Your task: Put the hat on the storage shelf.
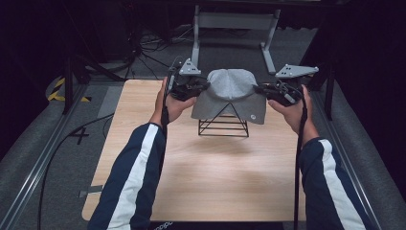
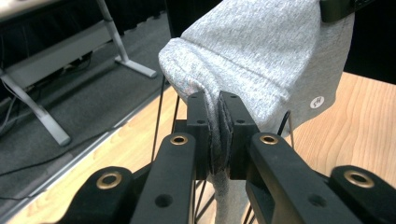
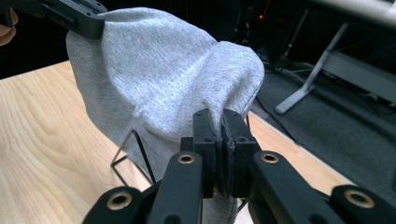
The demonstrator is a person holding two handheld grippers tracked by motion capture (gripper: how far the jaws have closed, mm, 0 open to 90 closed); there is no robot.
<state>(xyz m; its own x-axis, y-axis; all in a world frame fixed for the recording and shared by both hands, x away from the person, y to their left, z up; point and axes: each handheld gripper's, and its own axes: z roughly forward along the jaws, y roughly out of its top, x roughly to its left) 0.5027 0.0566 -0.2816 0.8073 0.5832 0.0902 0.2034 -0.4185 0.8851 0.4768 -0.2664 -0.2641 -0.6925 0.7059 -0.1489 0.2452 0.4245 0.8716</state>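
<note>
Nearest the camera, in the high view, two striped sleeves [image 1: 139, 167] are seen coming up over the wooden table [image 1: 201, 177]. A gripper is held in each hand.

The left gripper [image 2: 219, 135] is clamped shut on a fold of the grey hat [image 2: 266, 51]; in the left gripper view the fabric is seen pinched flat between the two black jaws. The right gripper [image 3: 220, 149] is closed on the opposite edge in the same way, with cloth squeezed between its jaws. In the high view the left gripper [image 1: 191, 87] and the right gripper [image 1: 275, 91] are found on either side of the hat [image 1: 232, 93].

The hat is stretched between the two grippers and draped over a black wire stand [image 1: 223, 125], which rests on the middle of the table. How far the hat is seated on the stand's peak cannot be told.

Several risks are judged likely. Only thin folds are held, so the knit may be pulled out of one grip if the hands are drawn apart too hard. The stand looks light, so it may be tipped or dragged if the hat is pulled down unevenly. The cloth may also be snagged on the wire.

Farther back, a grey metal frame [image 1: 234, 28] and loose cables [image 1: 148, 48] are seen on the dark floor.
</note>
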